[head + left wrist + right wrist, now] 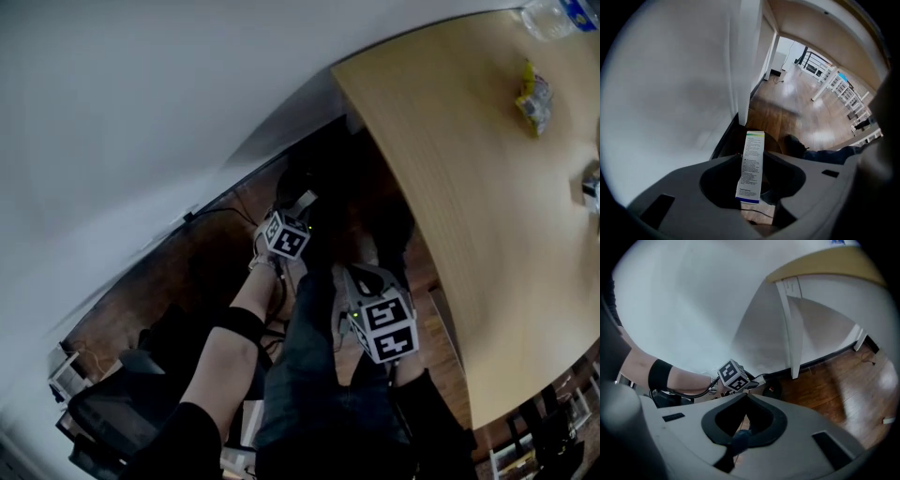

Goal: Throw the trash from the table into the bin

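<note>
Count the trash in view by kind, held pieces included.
Bottle: 1
Wrapper: 1
Box, in left hand-held gripper: 1
Blue item, in right hand-held gripper: 1
Unclear item, table edge: 1
Total: 5

Place: indoor room; home or office, cannot tell
Floor: brown floorboards (806, 112), 1 o'clock, left gripper view
Wall: white wall (141, 112), 10 o'clock, head view
Furniture: wood table (487, 206), 3 o'clock
</note>
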`<act>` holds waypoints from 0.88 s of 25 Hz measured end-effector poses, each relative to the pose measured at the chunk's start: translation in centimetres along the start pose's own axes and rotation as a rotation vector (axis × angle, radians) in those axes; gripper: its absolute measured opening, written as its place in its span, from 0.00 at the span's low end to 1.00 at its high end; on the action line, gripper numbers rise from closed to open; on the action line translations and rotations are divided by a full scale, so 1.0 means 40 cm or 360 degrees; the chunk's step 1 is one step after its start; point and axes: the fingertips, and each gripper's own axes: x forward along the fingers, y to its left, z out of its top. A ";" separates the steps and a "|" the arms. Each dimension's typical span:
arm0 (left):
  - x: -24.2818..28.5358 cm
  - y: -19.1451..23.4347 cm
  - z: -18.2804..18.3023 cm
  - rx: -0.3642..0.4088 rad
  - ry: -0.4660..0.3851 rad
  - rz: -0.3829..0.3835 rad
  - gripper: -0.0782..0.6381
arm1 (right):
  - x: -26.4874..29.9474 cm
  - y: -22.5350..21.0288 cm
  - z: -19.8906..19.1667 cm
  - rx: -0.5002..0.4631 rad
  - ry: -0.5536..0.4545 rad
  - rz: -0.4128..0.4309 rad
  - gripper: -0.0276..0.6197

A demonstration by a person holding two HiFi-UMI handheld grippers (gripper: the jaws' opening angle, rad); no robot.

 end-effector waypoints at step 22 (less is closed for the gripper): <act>0.069 0.013 -0.024 -0.0075 0.0082 -0.0057 0.46 | 0.055 0.021 -0.013 0.0059 -0.0013 0.0050 0.05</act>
